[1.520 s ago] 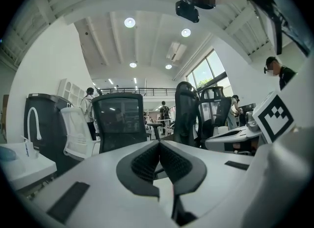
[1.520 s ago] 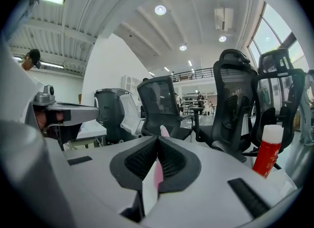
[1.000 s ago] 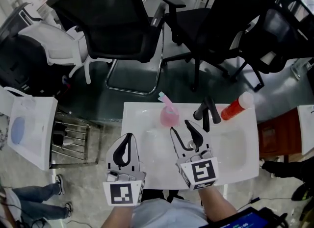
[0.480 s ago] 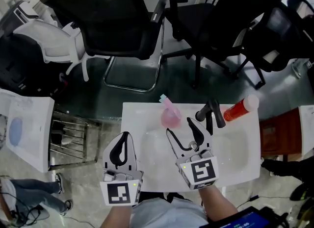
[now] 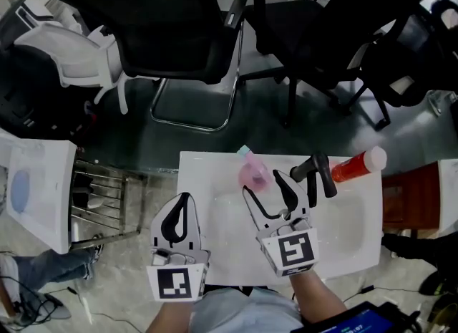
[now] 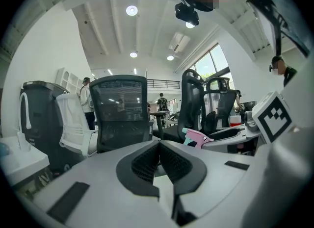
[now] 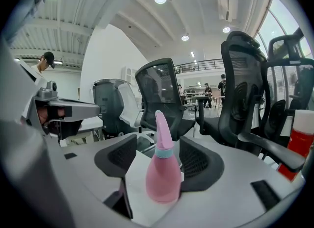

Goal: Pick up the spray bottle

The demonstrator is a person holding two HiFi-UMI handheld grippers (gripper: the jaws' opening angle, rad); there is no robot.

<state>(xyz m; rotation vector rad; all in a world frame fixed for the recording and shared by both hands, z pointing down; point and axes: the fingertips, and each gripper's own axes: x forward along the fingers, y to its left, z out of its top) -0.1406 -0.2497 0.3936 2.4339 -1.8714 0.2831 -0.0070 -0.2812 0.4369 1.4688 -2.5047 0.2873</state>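
On the white table, one spray bottle is flanked by the right gripper's parted jaws; the left gripper is held closed.

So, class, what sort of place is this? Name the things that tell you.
Probably an open-plan office or workshop: black mesh office chairs, a white table, and recessed ceiling lights beside tall windows.

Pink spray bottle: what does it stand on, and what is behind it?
The pink spray bottle stands on the white table, near its far edge. Behind it are black office chairs. Its body hides the spot directly beneath.
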